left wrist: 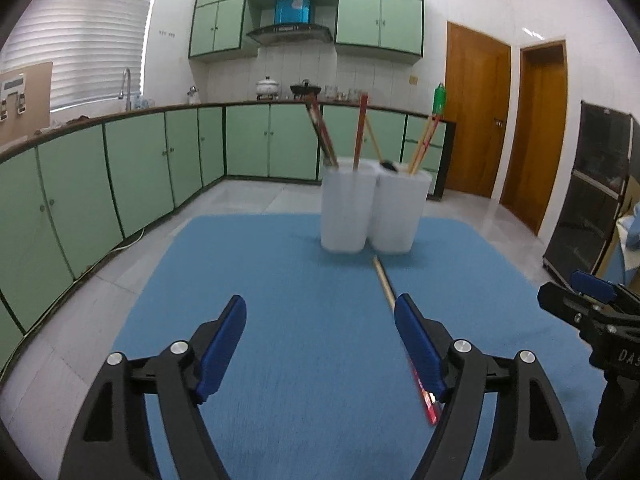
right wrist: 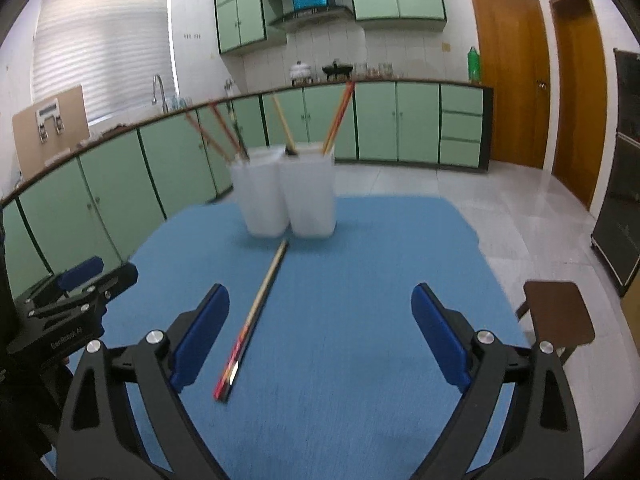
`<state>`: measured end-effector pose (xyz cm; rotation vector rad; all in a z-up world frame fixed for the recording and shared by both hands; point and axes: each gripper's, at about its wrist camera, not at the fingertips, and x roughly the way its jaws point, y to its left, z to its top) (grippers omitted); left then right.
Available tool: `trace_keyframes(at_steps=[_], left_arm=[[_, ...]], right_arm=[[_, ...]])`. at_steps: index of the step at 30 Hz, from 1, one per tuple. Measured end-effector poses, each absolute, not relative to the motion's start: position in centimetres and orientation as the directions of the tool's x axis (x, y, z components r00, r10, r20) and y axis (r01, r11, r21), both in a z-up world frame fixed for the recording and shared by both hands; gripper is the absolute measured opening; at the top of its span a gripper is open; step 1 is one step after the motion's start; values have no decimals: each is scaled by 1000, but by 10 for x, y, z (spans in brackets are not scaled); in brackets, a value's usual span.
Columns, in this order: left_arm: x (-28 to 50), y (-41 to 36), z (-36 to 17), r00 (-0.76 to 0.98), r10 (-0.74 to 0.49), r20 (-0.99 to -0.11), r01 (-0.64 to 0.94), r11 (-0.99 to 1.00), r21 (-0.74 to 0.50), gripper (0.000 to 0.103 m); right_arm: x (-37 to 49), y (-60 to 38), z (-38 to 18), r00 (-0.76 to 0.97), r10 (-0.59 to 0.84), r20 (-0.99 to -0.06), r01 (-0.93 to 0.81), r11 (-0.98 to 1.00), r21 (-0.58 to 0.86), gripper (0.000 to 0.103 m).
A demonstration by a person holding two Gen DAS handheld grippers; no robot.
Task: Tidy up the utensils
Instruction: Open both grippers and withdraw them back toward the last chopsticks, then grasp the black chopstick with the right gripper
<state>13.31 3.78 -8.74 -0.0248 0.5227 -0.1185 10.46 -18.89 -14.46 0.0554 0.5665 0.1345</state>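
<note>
Two white holders [left wrist: 370,210] stand side by side at the far middle of the blue mat [left wrist: 280,320], with several chopsticks upright in them; they also show in the right wrist view [right wrist: 290,196]. A loose chopstick pair [right wrist: 256,316] lies flat on the mat in front of the holders; in the left wrist view the pair [left wrist: 384,284] runs behind my right finger. My left gripper [left wrist: 320,316] is open and empty above the mat. My right gripper [right wrist: 320,308] is open and empty, with the pair just inside its left finger [right wrist: 204,328].
The blue mat [right wrist: 360,260] covers a table. Green cabinets [left wrist: 140,168] and a counter line the left and back walls. A brown stool [right wrist: 558,312] stands right of the table. A black cabinet [left wrist: 592,200] stands on the right. Each gripper shows in the other's view.
</note>
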Motion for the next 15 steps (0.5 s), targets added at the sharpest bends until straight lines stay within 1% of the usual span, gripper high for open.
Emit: trace_keyframes(at_steps=[4,10,15], left_arm=[[132,39,-100,827,-117,-550,105,993,-53,76],[130,44,-111,801,-93,-592,89,995,-36,76],[131,49,-120,792,-76,-606,67,997,-38,76]], right_arm=[[102,-178,-163,792,167,-588,-133,986,101,90],[106,-158,-187,701,199,-685,-169,979,112,90],[107,-142,-198,670,192,-717,-188,978,87,90]])
